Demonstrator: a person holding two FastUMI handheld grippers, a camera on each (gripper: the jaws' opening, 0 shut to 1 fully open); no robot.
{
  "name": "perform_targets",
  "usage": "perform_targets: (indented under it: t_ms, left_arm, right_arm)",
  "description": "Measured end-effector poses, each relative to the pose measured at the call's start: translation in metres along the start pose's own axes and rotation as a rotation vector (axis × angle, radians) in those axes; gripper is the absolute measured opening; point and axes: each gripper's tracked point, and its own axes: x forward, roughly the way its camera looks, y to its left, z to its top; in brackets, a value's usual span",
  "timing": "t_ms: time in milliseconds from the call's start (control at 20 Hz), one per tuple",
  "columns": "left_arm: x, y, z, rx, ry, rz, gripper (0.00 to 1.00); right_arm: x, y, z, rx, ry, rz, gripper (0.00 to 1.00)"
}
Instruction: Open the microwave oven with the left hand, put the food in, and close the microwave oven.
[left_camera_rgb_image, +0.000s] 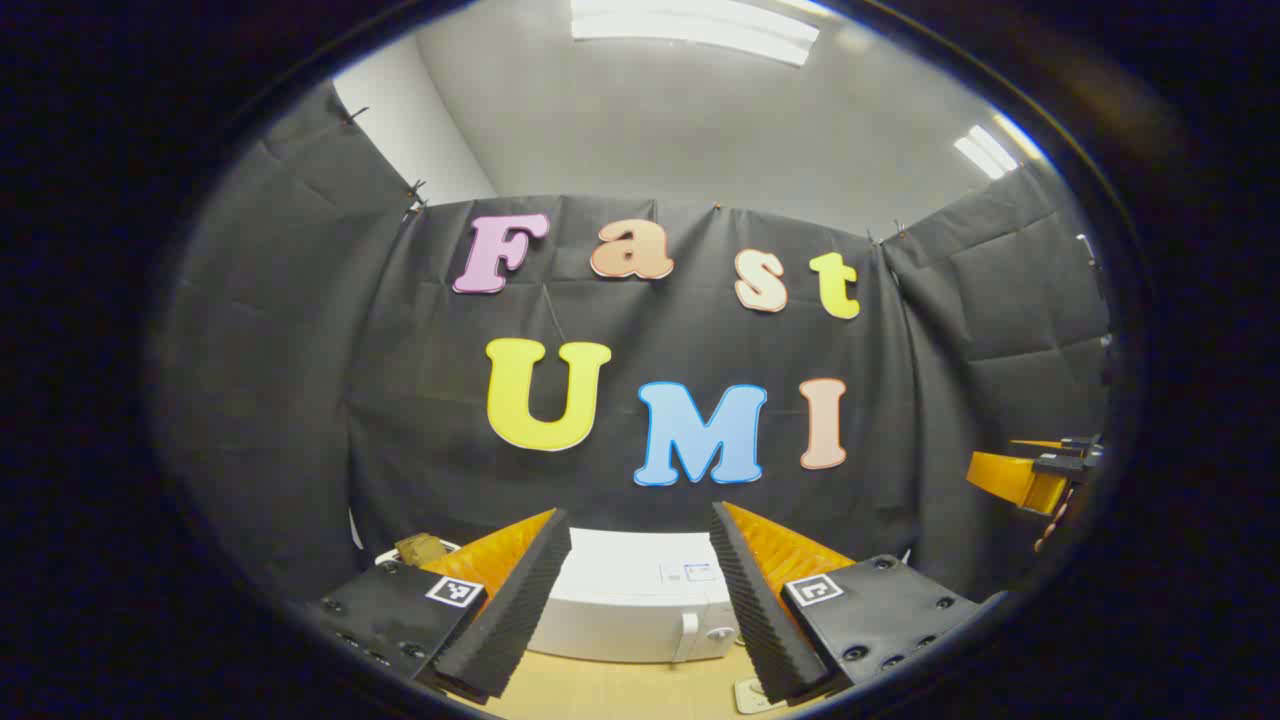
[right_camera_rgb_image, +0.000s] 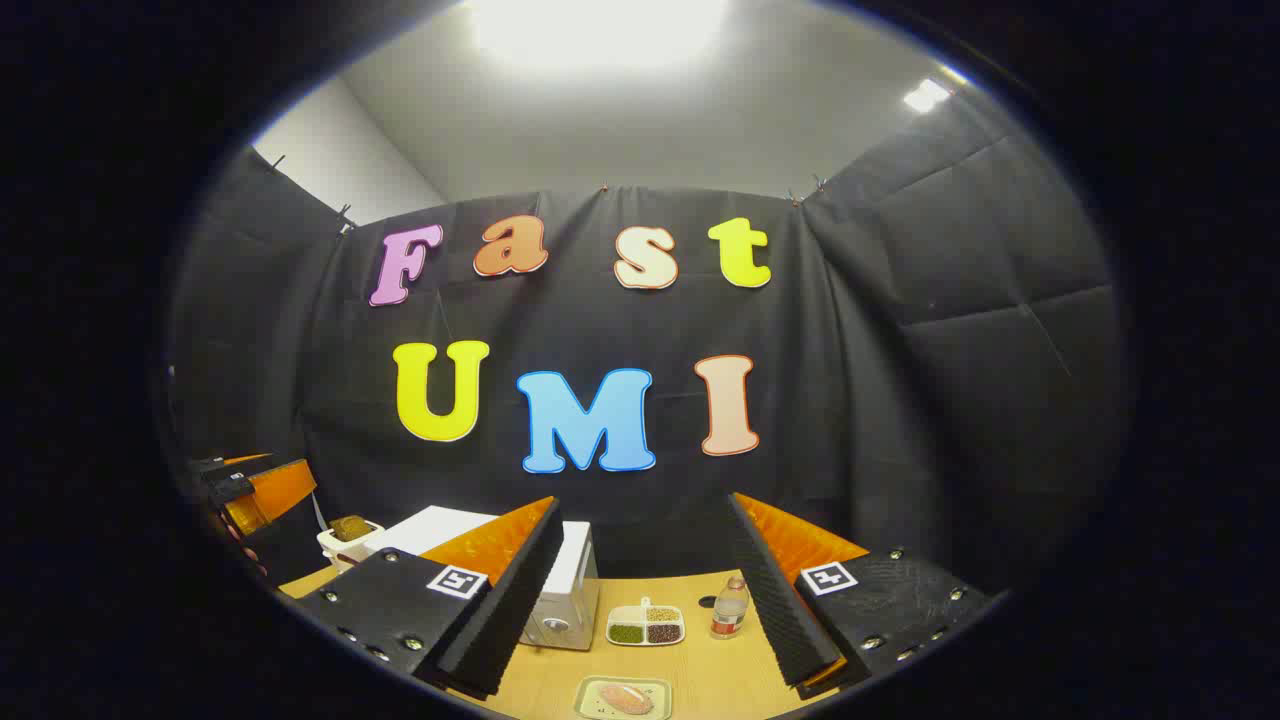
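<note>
**Task not started: microwave shut, food on table, both grippers empty**

Judging by the layout, nothing is done yet. The microwave oven (left_camera_rgb_image: 630, 600) sits toward the table's (right_camera_rgb_image: 700, 680) back edge w/ its door closed; in the right gripper view it stands at the back-left part of the table. All three steps are left: open door, load food, close door.

Left gripper (left_camera_rgb_image: 640, 590): jaws spread wide, holding nothing, aimed at the microwave front but well apart from it. Right gripper (right_camera_rgb_image: 645, 590): also spread, empty, hovering above the table.

Count, as far as visible:
- 1 microwave oven
- 1 plate of food (right_camera_rgb_image: 622, 698) at the table's front edge, between the right gripper's fingers; likely the item to load
- 1 divided tray (right_camera_rgb_image: 646, 625) w/ 3 compartments, just right of the microwave
- 1 small bottle (right_camera_rgb_image: 729, 608) beside that tray
- 1 white bowl (right_camera_rgb_image: 347, 535) w/ brown contents, near the back-left corner
</note>
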Motion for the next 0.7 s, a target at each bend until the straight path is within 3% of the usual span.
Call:
perform_targets:
  t_ms: [100, 250, 600, 700]
  left_arm:
    - [0.001, -0.007, 0.004, 0.009, -0.031, 0.016, 0.94]
    - [-0.001, -0.011, -0.003, 0.006, -0.05, 0.05, 0.9]
    - [0.005, -0.018, -0.006, 0.018, -0.056, -0.019, 0.9]
    - [0.013, -0.018, -0.011, -0.011, -0.06, -0.026, 0.98]
  right_arm:
    - [0.013, 0.0, -0.004, 0.014, 0.011, 0.034, 0.98]
    - [0.027, -0.004, -0.012, 0.031, 0.021, 0.07, 0.98]
    - [0.033, 0.003, -0.015, 0.028, 0.031, 0.039, 0.99]
    - [0.033, 0.005, -0.014, 0.019, 0.025, 0.028, 0.99]
